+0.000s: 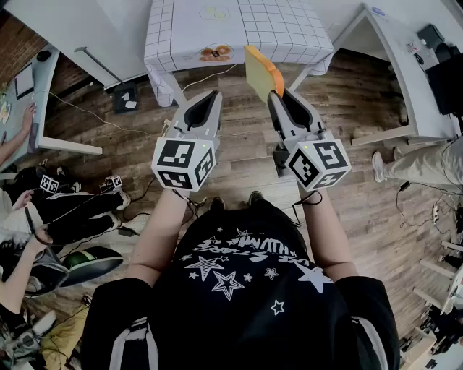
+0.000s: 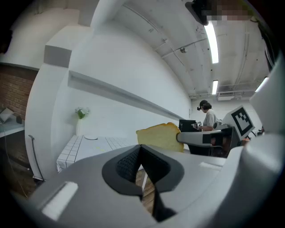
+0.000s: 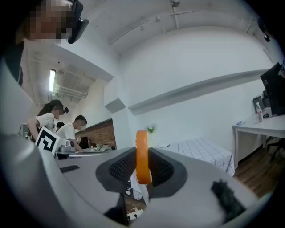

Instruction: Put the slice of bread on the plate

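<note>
My right gripper (image 1: pixel 281 96) is shut on a slice of bread (image 1: pixel 259 72) with a yellow face and an orange crust, held upright in the air in front of the table. In the right gripper view the slice (image 3: pixel 141 153) shows edge-on between the pads of that gripper (image 3: pixel 141 173). My left gripper (image 1: pixel 205 100) hangs level beside it, shut with nothing in it (image 2: pixel 141 156); from it the bread (image 2: pixel 160 137) shows to the right. A pale plate (image 1: pixel 214 12) lies far back on the white grid-cloth table (image 1: pixel 275 29).
A small dish with orange-brown pieces (image 1: pixel 215 52) sits near the table's front edge. A vase of flowers (image 2: pixel 81 113) stands at the table's far end. White desks flank the table, with people seated at the left (image 1: pixel 14 137) and right (image 1: pixel 427 162). Cables and bags lie on the wooden floor.
</note>
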A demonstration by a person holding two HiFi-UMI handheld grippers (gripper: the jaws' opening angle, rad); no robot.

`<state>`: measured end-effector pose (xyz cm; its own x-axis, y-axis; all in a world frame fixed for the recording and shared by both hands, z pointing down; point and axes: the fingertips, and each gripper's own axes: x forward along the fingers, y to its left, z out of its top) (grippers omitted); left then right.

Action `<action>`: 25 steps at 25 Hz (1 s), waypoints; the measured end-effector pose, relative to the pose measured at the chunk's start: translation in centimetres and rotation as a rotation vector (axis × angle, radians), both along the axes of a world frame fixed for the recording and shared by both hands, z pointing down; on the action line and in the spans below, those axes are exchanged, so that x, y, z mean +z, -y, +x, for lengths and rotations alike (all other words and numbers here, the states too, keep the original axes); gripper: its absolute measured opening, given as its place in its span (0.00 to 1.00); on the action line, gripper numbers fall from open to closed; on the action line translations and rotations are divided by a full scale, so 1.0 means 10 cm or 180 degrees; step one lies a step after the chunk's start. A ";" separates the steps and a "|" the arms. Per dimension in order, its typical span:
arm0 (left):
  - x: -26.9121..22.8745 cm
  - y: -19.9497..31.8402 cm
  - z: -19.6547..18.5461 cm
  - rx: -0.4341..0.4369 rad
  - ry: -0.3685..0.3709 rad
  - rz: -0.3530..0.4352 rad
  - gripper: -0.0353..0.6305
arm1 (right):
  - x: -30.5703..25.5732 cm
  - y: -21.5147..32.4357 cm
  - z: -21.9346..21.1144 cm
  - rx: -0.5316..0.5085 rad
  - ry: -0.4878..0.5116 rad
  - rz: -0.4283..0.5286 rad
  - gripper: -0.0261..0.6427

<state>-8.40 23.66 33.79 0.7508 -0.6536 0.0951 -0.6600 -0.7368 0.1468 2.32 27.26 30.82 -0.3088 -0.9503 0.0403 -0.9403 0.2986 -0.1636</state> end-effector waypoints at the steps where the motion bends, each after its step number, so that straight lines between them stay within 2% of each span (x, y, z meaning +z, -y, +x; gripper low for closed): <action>1: -0.02 -0.01 0.03 -0.0025 0.0010 0.0001 0.07 | -0.01 -0.01 0.03 -0.0010 0.0016 -0.0007 0.17; 11: -0.16 -0.27 0.36 -0.0267 0.0018 0.0064 0.07 | -0.13 -0.17 0.36 -0.0246 -0.0009 0.0028 0.17; 18: -0.19 -0.42 0.43 -0.0451 0.0055 0.0096 0.07 | -0.12 -0.24 0.44 -0.0436 -0.0002 0.0063 0.17; 25: -0.11 -0.54 0.59 -0.0564 0.0087 0.0078 0.07 | -0.02 -0.34 0.67 -0.0491 0.0113 0.0049 0.17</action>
